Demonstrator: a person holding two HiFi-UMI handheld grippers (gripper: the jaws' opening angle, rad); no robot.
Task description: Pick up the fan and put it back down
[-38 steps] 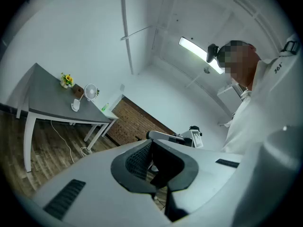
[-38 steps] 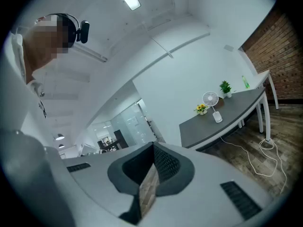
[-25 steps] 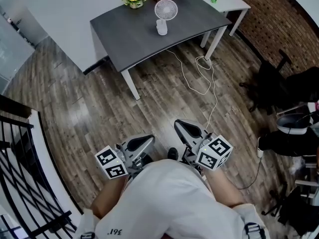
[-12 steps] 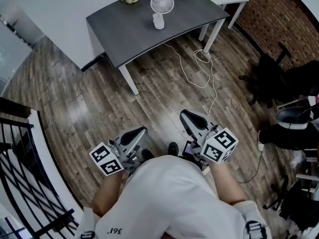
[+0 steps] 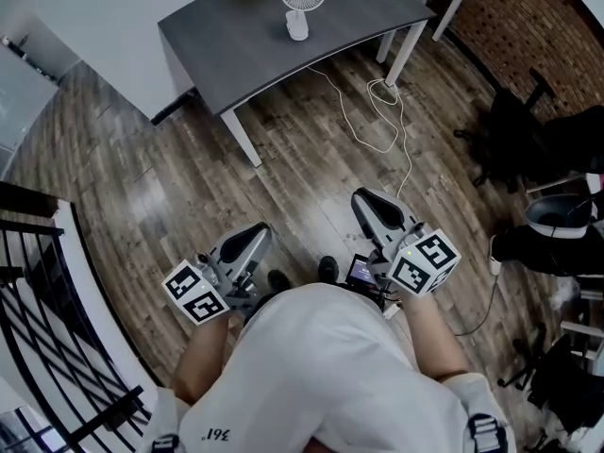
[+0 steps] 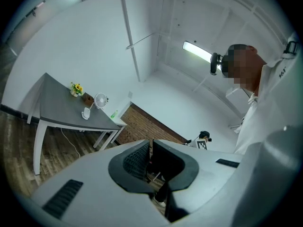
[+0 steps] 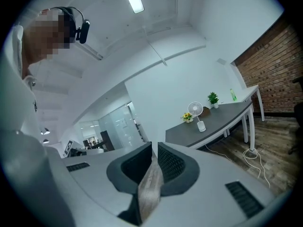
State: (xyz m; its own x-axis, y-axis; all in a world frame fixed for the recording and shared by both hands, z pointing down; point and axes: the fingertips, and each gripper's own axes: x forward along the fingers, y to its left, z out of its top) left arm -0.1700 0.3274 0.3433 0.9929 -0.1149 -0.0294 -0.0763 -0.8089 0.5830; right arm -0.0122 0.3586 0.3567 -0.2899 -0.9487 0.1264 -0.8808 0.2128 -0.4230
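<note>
Fan (image 5: 301,6) stands upright near the far side of the dark grey bench (image 5: 283,64), well apart from both claws. At the person's waist, the left claw (image 5: 253,237) and right claw (image 5: 370,204) point roughly level toward the bench. Both are closed w/ nothing btwn the jaws; thru the right one's jaw line only a sliver of floor shows.

Step in hand, prob.: the approach, as nothing has been lifted yet. To do it well:
- Walk up square to the bench and step clear of the white cable (image 5: 376,125), which drops off the bench edge and loops on the wood floor (image 5: 170,187).
- Open one claw before arriving, not at the fan.
- Grip the stem or base, not the round grille, which looks too flimsy to squeeze.
- Lift straight up and only a little, since the cable may tug.
- Set it back flat, then let go.

Views differ. The head view alone shows the cable loops on the floor, the black chair (image 5: 514,144) at right, and how far the claws are from the bench. Both claw views show the fan side-on, i.e. grille above base. The right claw view adds the yellow flowers (image 7: 188,117) just beside it, plus a potted plant (image 7: 212,98) and a green bottle (image 7: 232,94) further along.
</note>
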